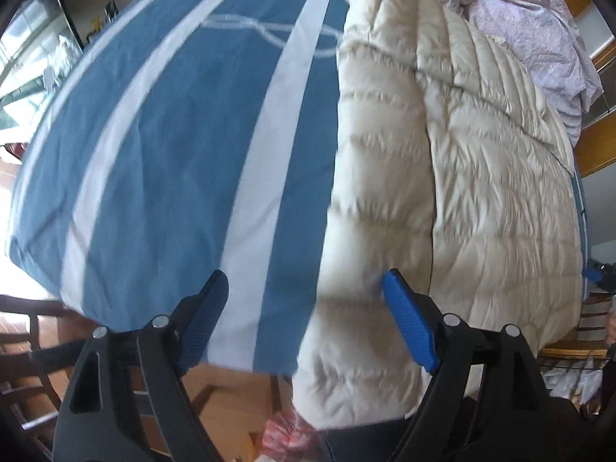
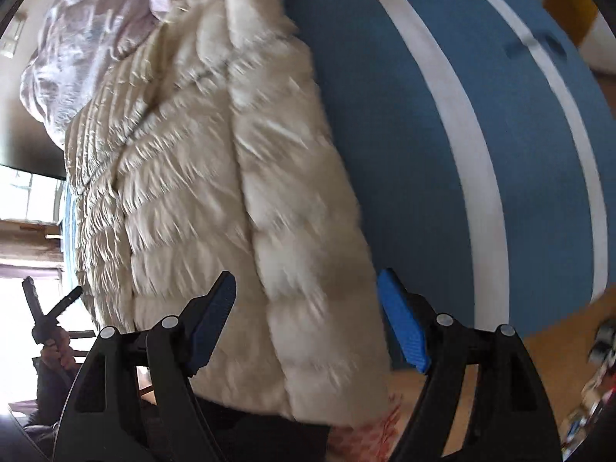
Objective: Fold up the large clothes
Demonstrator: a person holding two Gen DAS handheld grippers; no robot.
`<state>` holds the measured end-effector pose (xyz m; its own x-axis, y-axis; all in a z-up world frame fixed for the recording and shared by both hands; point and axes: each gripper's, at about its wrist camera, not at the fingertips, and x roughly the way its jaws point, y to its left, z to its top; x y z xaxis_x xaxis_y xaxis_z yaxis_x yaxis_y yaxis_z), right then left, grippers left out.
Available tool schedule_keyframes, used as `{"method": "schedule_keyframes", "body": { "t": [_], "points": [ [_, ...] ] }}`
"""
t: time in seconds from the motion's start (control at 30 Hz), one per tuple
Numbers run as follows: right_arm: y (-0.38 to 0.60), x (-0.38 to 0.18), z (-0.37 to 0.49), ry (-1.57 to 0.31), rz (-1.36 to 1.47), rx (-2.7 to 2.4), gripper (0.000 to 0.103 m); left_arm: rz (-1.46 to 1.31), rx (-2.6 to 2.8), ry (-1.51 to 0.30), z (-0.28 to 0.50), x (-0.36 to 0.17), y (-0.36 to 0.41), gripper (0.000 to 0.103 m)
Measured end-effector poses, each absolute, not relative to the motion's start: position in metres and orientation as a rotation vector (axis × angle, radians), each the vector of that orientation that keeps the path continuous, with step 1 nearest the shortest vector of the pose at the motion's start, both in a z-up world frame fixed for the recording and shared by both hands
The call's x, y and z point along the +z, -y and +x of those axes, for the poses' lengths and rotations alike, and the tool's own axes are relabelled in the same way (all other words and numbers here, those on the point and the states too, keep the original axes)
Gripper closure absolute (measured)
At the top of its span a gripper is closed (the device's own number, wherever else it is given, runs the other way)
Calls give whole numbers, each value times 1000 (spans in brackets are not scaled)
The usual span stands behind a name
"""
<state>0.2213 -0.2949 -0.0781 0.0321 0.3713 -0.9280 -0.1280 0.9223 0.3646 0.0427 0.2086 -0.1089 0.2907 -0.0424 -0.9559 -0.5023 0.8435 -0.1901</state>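
Jacket [image 1: 442,177] lies on striped cover [image 1: 173,161], hem overhanging near edge. L gripper [image 1: 304,308] & R gripper [image 2: 306,308] both wide, holding nothing. Risk: slick puffy fabric slips from pads; lilac bedding [image 1: 539,38] behind could snag.

Gripper hardware, both wrists
Left gripper [image 1: 306,288] and right gripper [image 2: 307,288]: black plastic linkage arms, silver pivot pins, ribbed blue pads [image 1: 410,323] at 1 o'clock, darker at 11.
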Motion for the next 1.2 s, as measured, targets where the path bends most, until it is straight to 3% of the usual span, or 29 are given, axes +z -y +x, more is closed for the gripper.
{"method": "schedule_keyframes", "body": {
  "t": [0.3,0.57,0.97,1.0,1.13,1.2],
  "points": [
    [306,-98,194,-1572,342,490,28,-559,239,-1233,17,-114,-188,32],
    [307,-107,189,-1608,427,551,34,-647,205,-1211,-4,-116,-171,51],
    [306,-106,186,-1646,417,616,35,-689,200,-1246,-6,-130,-166,49],
    [304,-106,186,-1649,409,623,38,-688,192,-1246,-6,-129,-166,50],
    [299,-108,185,-1652,379,623,72,-699,177,-1250,-4,-126,-164,75],
    [302,-105,185,-1637,374,636,80,-711,178,-1243,-5,-122,-164,85]
  ]
}}
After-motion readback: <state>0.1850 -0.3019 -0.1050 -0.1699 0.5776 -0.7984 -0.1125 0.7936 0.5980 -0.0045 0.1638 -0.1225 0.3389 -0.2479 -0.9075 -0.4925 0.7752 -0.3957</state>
